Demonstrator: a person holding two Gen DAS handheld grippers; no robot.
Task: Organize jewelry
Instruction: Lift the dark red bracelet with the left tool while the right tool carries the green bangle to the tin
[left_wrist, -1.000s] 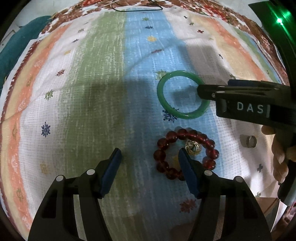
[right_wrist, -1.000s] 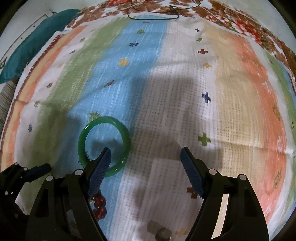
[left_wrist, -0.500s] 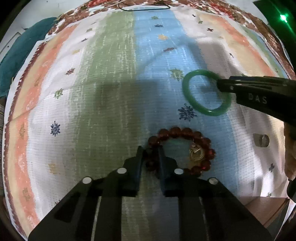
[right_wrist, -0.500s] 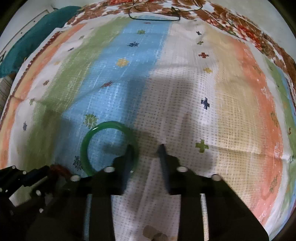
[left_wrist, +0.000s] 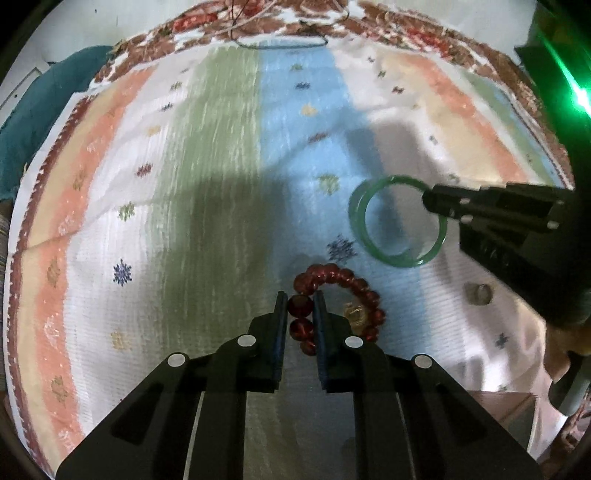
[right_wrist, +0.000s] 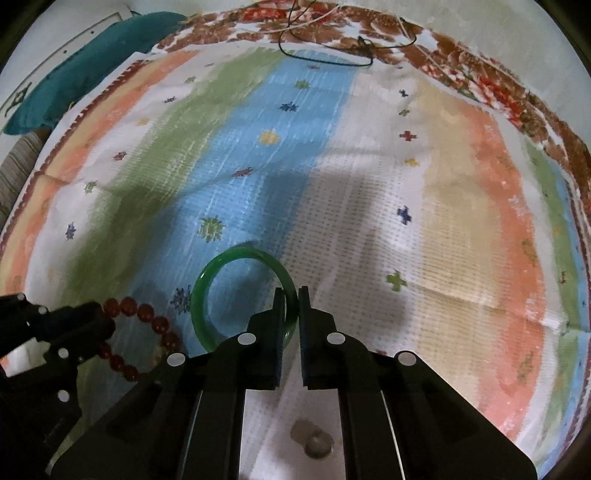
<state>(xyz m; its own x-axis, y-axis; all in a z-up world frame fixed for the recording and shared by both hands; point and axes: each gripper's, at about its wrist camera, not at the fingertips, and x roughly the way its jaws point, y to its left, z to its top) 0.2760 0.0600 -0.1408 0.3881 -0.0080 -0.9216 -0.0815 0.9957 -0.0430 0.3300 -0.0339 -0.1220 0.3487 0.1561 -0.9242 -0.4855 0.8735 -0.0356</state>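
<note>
A red bead bracelet (left_wrist: 354, 282) with a gold charm (left_wrist: 356, 314) hangs a little above the striped cloth (left_wrist: 207, 184). My left gripper (left_wrist: 300, 299) is shut on its left-hand beads. To the upper right, a green bangle (left_wrist: 397, 260) is tilted up off the cloth, pinched at its right rim by my right gripper (left_wrist: 428, 201). In the right wrist view the right gripper (right_wrist: 291, 295) is shut on the bangle (right_wrist: 207, 284). The bead bracelet (right_wrist: 146, 312) and left gripper (right_wrist: 99, 325) show at the lower left.
A small silver ring (left_wrist: 479, 294) lies on the cloth right of the bracelet, also seen as the ring (right_wrist: 314, 441) under the right gripper. A dark cord necklace (right_wrist: 325, 59) lies at the far edge. Teal fabric (right_wrist: 74, 85) sits beyond the cloth's left corner.
Both grippers closed from wide open, the left onto the red beads, the right onto the bangle's rim. Both then rose, lifting the bracelet and tilting the bangle off the cloth.
</note>
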